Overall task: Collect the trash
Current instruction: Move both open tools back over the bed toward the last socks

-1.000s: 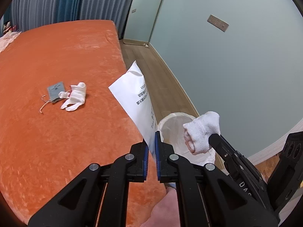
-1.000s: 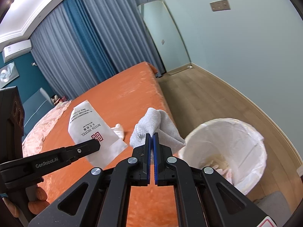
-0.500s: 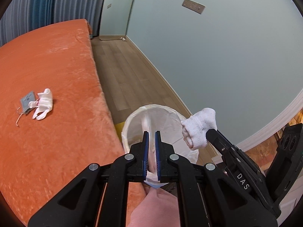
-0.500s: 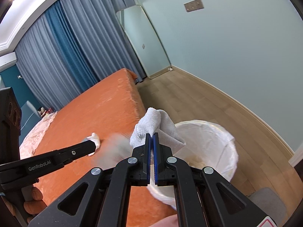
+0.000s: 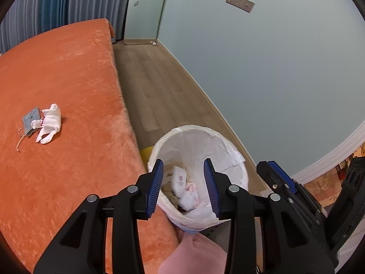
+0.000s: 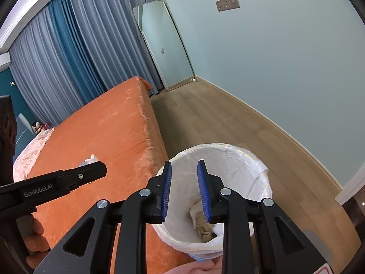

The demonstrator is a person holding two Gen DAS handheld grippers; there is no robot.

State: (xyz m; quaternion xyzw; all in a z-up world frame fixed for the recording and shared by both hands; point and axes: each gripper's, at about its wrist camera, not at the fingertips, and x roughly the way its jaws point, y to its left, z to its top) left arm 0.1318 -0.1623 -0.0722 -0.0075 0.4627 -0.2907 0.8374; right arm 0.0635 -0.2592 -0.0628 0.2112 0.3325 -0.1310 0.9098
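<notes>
A waste bin lined with a white bag [image 5: 228, 146] [image 6: 257, 171] stands on the floor beside the orange bed. My left gripper [image 5: 183, 186] is open and empty above the bin's mouth. Inside lie a white paper bag [image 5: 179, 180], a white cloth [image 5: 189, 197] and other scraps. My right gripper [image 6: 183, 189] is open and empty over the bin too; a beige crumpled cloth [image 6: 204, 228] lies at the bottom. On the bed lie a white sock [image 5: 49, 123] and a grey tag with string [image 5: 30, 121].
The orange bed [image 5: 68, 80] [image 6: 102, 137] fills the left. Wooden floor [image 5: 159, 91] runs between bed and pale blue wall. A mirror [image 6: 163, 45] leans on the wall by the curtains. A yellow object [image 5: 146, 154] sits beside the bin.
Both grippers have opened. The white paper bag has left my left gripper and the white cloth has left my right gripper; both are now down in the bin.
</notes>
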